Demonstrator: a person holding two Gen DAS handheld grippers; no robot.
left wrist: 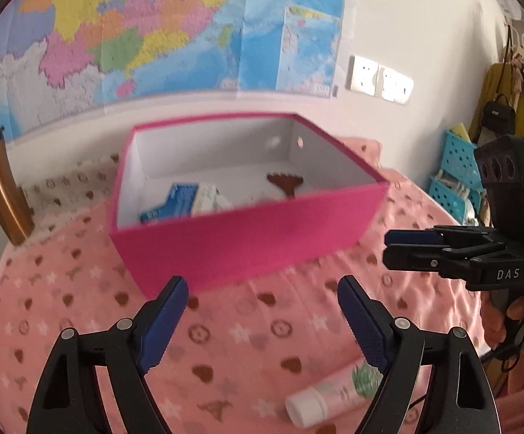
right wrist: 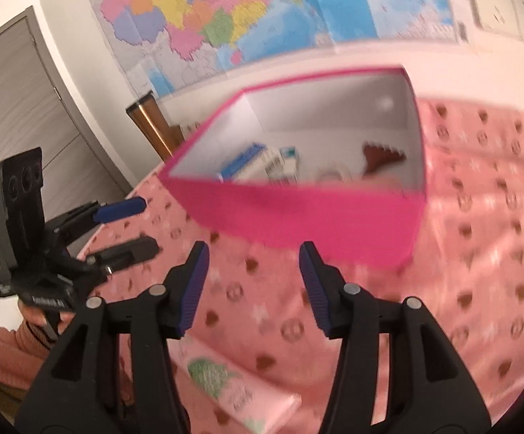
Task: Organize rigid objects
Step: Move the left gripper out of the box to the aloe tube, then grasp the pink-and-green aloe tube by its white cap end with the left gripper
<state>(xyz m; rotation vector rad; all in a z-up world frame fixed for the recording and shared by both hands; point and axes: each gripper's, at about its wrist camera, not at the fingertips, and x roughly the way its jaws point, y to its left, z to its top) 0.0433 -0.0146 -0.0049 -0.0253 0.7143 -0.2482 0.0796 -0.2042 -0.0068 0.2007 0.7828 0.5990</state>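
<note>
A pink open box (left wrist: 247, 231) with white inner walls stands on a pink patterned blanket (left wrist: 81, 289). Inside it lie a blue-and-white carton (left wrist: 179, 199) and a brown comb-like piece (left wrist: 285, 182); both also show in the right wrist view, the carton (right wrist: 258, 166) and the brown piece (right wrist: 381, 159). A pink tube with a white cap (left wrist: 334, 394) lies on the blanket in front of the box, below the grippers. My left gripper (left wrist: 263, 289) is open and empty, just short of the box's front wall. My right gripper (right wrist: 254, 253) is open and empty too, near the box (right wrist: 316, 224) and above the tube (right wrist: 233, 390).
A bronze metal cylinder (left wrist: 1, 188) stands left of the box by the wall. Blue perforated baskets (left wrist: 457, 173) sit at the far right. A map covers the wall behind. A grey door (right wrist: 20, 115) is at the left. A person's hand (right wrist: 41, 314) holds the left gripper.
</note>
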